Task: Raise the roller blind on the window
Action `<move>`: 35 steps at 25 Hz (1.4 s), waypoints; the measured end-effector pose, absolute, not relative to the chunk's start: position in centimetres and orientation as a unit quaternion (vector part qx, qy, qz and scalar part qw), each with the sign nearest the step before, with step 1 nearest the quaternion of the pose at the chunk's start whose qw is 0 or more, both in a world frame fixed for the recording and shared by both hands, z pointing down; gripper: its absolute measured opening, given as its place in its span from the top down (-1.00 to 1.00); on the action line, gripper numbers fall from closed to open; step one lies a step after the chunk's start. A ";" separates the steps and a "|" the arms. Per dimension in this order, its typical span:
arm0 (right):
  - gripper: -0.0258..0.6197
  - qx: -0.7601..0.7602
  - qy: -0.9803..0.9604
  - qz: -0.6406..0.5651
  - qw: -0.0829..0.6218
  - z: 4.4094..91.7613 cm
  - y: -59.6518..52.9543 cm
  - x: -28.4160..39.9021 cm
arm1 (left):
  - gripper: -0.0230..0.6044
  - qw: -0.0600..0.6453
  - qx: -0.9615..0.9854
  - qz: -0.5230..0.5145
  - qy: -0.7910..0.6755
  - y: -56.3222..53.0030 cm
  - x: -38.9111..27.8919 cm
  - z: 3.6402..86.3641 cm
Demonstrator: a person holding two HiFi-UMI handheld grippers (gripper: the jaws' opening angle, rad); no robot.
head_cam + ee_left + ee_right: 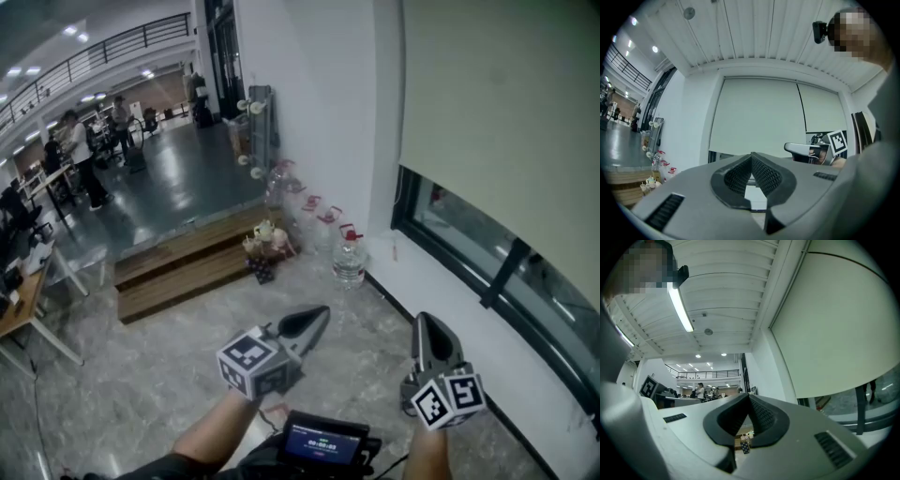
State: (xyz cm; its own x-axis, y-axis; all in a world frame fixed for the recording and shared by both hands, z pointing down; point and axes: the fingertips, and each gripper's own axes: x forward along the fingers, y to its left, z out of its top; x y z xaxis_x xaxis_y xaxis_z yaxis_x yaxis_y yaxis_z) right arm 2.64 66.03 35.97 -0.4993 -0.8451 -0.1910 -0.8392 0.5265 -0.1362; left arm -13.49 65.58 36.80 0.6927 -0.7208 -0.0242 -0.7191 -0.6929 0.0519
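Note:
A pale roller blind hangs over most of the window on the right wall, leaving a strip of glass below it. In the left gripper view the blind fills the wall ahead. It covers the upper right of the right gripper view as the blind. My left gripper is shut and empty, held over the floor and pointing towards the wall. My right gripper is shut and empty too, nearer the window. Both are well short of the blind. Neither the left gripper nor the right gripper has anything between its pads.
Several water bottles stand on the floor by the wall. A low wooden step with cups lies to their left. A metal rack stands against the wall. People and desks are far off at the left.

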 end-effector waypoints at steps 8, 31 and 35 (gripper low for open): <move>0.92 -0.500 0.860 -0.008 0.103 35.8 60.5 2.8 | 0.96 0.024 0.925 -0.032 -0.377 59.4 -13.1 37.0; 0.92 -0.530 0.846 0.024 0.054 34.2 42.5 -2.7 | 0.96 0.019 0.928 -0.048 -0.369 41.2 -20.2 36.3; 0.92 -0.530 0.846 0.018 0.047 33.8 40.0 -4.3 | 0.96 0.021 0.931 -0.050 -0.360 38.5 -21.2 35.9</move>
